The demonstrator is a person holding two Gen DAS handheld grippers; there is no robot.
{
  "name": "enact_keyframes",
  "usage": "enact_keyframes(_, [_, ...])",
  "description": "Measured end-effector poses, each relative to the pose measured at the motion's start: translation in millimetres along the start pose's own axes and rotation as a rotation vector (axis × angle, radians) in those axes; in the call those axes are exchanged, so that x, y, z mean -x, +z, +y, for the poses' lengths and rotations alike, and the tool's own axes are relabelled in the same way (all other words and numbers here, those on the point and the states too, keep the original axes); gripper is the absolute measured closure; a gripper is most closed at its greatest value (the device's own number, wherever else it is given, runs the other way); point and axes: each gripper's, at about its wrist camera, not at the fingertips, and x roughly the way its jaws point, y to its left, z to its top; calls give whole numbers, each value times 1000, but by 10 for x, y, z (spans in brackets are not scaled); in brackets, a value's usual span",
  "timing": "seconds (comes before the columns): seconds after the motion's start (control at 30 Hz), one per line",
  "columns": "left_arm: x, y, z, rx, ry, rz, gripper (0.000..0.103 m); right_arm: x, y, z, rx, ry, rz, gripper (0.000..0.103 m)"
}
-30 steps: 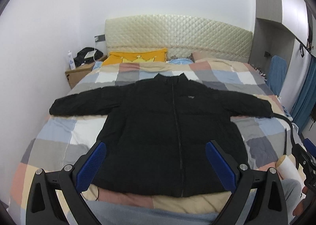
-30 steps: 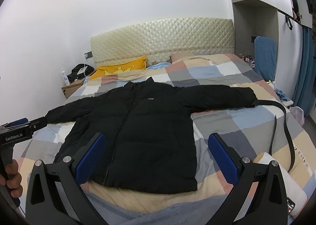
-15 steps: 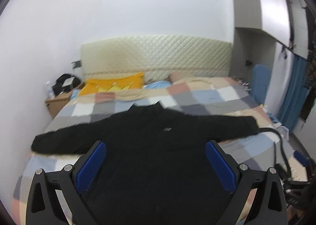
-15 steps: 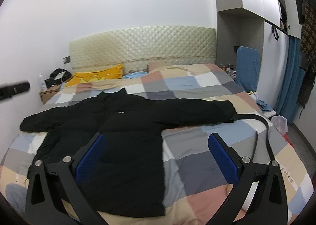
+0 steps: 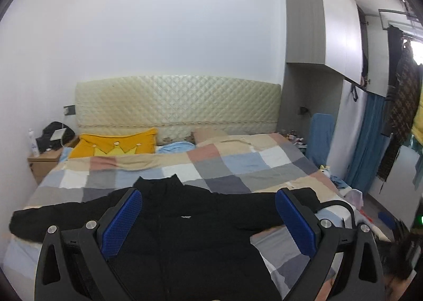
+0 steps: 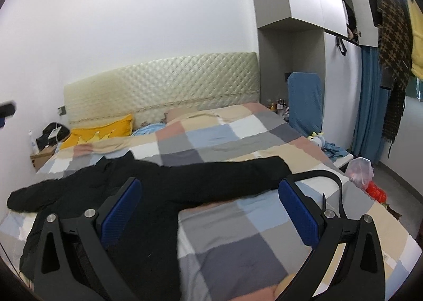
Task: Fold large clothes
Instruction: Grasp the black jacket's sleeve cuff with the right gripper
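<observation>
Blue-padded tongs are seen in both views, each pair spread wide with nothing gripped. The left tongs (image 5: 208,221) are held above the chest of a black jacket (image 5: 185,235). The right tongs (image 6: 211,211) are held above the jacket (image 6: 148,195) and the checked quilt (image 6: 238,235). The jacket is laid flat, front up, collar toward twelve o'clock, sleeves stretched toward nine and three o'clock. A black belt (image 6: 335,182) is curled just beside the three o'clock cuff. A yellow pillow (image 5: 116,142) is propped at eleven o'clock, below a quilted headboard (image 5: 177,100).
</observation>
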Motion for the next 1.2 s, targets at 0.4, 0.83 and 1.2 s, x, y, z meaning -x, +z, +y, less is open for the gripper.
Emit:
enact_keyframes(0.4, [-619, -975, 752, 109, 113, 148, 1, -1066, -147, -603, -60, 27, -21, 0])
enact_keyframes(0.83, [-1138, -1765, 1303, 170, 239, 271, 1, -2591, -860, -1739, -359, 42, 161, 10])
enact_keyframes(1.2, [-1607, -2033, 1453, 190, 242, 398, 1, -3828, -1275, -2233, -683, 48, 353, 19])
